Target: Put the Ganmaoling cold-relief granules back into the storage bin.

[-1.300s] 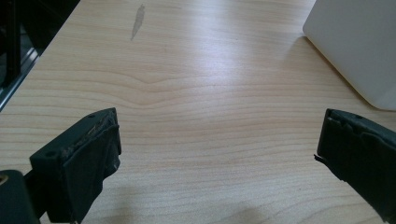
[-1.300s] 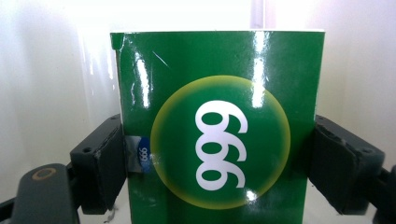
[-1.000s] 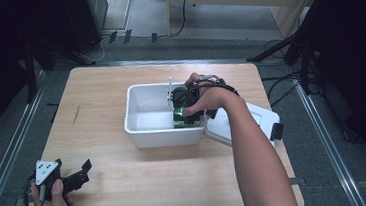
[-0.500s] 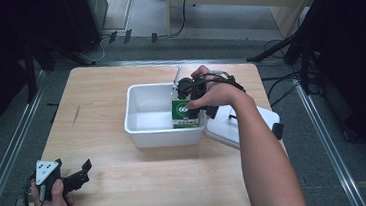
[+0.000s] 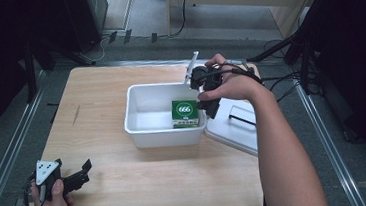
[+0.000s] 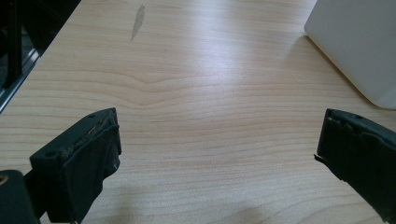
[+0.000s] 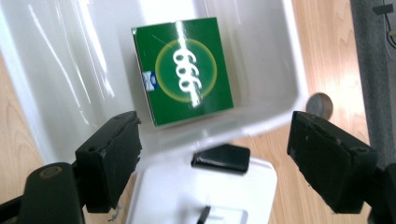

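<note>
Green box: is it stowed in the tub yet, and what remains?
Done: the green box lies in the white tub. In hand: the right gripper hangs open and empty above it, nothing between its jaws. Left: probably fitting the white lid, which lies beside the tub. The left gripper rests open near the table's edge.

box inside the tub at its right end, lid on the table just right of the tub

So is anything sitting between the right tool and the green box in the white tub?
Nothing visible. The right tool hangs open above the white plastic tub's right end, and the green "666" cardboard box lies flat on the tub floor, uncovered. The white lid rests on the table beside the tub, outside it.
</note>
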`<state>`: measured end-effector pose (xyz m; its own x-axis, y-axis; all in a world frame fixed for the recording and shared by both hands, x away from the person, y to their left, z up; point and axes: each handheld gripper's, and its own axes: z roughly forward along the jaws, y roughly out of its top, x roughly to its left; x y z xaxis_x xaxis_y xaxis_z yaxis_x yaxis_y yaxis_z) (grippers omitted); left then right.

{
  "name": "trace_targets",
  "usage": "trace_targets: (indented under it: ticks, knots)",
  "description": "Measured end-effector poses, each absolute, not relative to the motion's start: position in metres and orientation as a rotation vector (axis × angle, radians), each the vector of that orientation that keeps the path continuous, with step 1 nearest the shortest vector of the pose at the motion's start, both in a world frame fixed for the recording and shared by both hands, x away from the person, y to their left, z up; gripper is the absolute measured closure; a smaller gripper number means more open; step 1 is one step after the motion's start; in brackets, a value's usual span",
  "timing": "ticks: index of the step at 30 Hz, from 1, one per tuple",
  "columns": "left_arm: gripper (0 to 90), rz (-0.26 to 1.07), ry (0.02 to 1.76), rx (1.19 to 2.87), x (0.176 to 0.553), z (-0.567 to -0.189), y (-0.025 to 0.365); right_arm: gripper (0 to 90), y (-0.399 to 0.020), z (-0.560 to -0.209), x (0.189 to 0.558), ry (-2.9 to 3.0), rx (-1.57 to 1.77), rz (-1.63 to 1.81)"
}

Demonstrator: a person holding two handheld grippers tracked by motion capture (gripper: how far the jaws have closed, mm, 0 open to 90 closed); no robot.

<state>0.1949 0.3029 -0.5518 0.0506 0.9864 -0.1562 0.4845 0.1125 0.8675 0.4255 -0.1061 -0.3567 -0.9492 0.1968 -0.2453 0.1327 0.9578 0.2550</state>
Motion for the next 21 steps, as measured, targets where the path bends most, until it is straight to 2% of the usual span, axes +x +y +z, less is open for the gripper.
trace_targets:
  ticks: [5,12,21]
  knots:
    - [0.1,0.759,1.552,1.489,0.195,-0.552,0.303,18.0,-0.126,-0.348,0.424,2.818,0.3,0.341]
    - [0.1,0.769,1.552,1.487,0.194,-0.552,0.302,29.2,-0.16,-0.345,0.423,2.822,0.377,0.375]
    - [0.1,0.772,1.544,1.482,0.193,-0.552,0.302,34.9,-0.186,-0.348,0.419,2.835,0.456,0.392]
